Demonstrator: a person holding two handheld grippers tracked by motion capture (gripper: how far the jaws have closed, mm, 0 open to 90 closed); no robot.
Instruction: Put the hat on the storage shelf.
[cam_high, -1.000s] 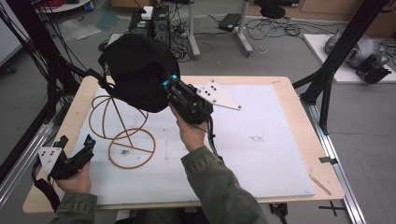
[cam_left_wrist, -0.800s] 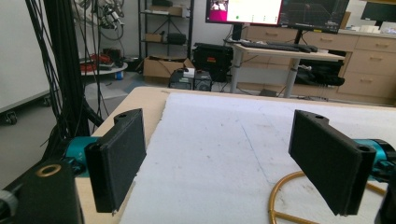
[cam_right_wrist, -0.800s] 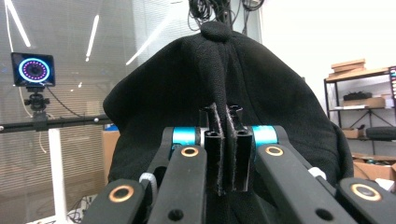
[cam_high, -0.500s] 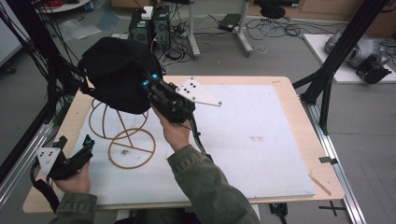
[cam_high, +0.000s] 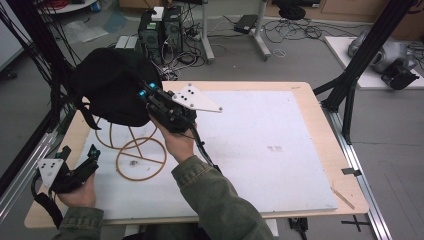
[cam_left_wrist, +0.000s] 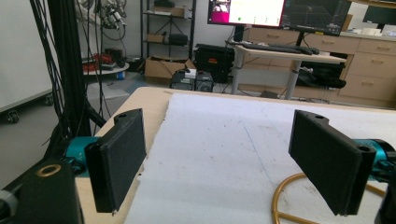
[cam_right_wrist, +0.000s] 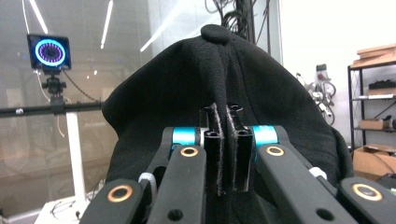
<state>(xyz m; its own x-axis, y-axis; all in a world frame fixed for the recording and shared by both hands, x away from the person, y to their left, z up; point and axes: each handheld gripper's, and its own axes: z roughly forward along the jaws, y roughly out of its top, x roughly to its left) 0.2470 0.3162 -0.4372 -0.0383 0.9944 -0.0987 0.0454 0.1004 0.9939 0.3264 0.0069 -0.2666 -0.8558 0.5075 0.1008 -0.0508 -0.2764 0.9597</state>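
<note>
Nearest the person, the left gripper rested low at the table's near left corner, its jaws standing wide apart with nothing between them, just beside the base ring of the wire stand. Farther in, the right gripper had its jaws pinched tight on a fold of the black cap, holding it up over the wire stand at the white mat's far left end.
</note>
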